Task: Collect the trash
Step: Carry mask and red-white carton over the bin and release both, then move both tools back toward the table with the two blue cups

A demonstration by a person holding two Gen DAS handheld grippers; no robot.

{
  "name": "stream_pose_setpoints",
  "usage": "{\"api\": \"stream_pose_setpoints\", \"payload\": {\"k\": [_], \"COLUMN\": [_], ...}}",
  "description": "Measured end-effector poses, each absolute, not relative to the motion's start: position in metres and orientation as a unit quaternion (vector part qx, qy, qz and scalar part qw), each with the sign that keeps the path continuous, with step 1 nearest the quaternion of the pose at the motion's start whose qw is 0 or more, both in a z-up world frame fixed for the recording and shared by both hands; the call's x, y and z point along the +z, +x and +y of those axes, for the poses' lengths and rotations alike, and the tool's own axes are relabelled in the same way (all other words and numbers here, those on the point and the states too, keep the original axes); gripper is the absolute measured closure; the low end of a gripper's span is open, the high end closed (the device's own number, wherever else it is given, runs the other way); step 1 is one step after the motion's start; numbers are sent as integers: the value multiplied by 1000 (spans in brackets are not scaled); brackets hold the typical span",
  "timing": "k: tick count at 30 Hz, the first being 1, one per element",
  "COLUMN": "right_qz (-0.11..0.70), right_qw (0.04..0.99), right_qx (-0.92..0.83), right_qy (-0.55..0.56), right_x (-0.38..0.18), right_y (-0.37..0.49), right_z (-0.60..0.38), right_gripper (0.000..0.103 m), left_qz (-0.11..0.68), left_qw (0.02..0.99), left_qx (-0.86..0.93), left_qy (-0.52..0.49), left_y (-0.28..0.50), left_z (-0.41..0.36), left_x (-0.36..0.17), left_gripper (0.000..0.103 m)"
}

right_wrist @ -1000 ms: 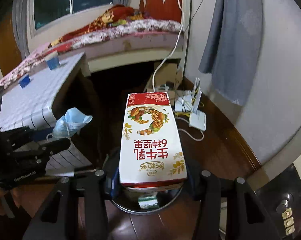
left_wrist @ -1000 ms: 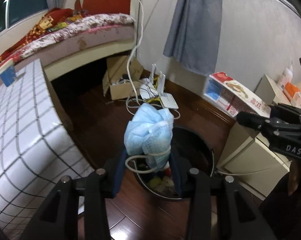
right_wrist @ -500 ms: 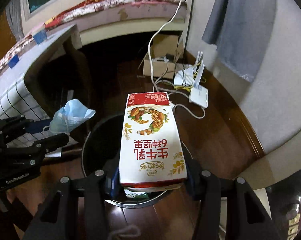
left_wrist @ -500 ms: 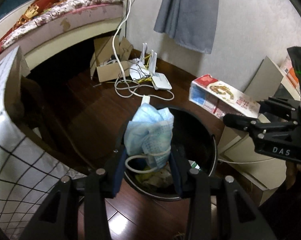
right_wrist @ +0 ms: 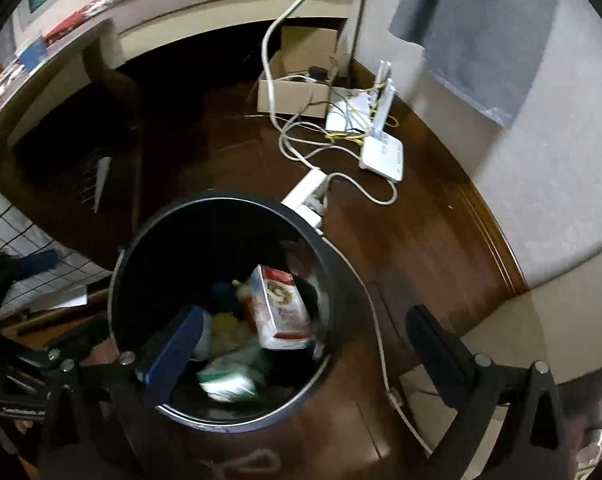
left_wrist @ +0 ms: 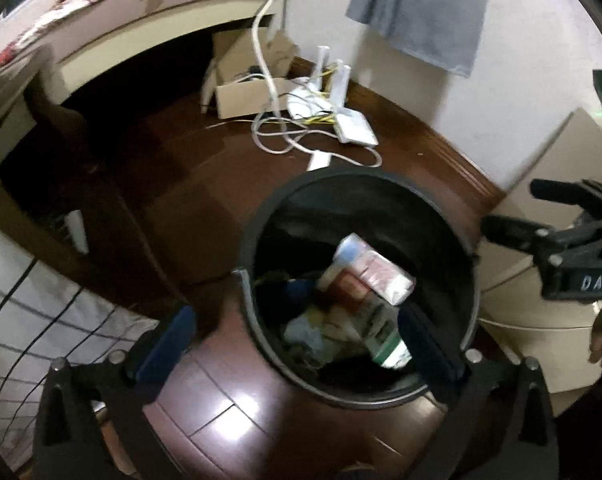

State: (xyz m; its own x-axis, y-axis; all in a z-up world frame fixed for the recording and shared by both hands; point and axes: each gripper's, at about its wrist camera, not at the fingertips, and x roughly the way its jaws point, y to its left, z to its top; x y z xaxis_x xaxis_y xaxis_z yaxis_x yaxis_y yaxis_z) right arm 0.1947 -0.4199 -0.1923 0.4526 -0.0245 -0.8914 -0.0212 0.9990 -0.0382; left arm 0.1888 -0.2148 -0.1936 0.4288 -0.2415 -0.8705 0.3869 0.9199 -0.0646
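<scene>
Milk carton (right_wrist: 279, 308) lies inside the bin's rim (right_wrist: 229, 200); both grippers' jaws opening wide, empty.

Bin (left_wrist: 257, 216) stood just ahead of the fingers (left_wrist: 169, 340); milk carton (left_wrist: 375, 276) lay inside; router (left_wrist: 355, 128) and cardboard box (left_wrist: 241, 96) lay beyond.
</scene>
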Motion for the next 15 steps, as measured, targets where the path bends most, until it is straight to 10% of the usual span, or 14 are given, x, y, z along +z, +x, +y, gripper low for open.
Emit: {"api": "stream_pose_setpoints", "payload": {"k": [15], "right_qz": [501], "right_qw": [865], "right_qx": [-19], "right_qy": [-19], "right_x": [-178], "right_y": [187], "right_z": [-412], "right_gripper": [1], "left_qz": [465], "left_qw": [867], "left_qx": [-165], "left_qy": [63], "left_y": [176], "left_z": [-194], "left_x": [-168], "left_gripper": [1]}}
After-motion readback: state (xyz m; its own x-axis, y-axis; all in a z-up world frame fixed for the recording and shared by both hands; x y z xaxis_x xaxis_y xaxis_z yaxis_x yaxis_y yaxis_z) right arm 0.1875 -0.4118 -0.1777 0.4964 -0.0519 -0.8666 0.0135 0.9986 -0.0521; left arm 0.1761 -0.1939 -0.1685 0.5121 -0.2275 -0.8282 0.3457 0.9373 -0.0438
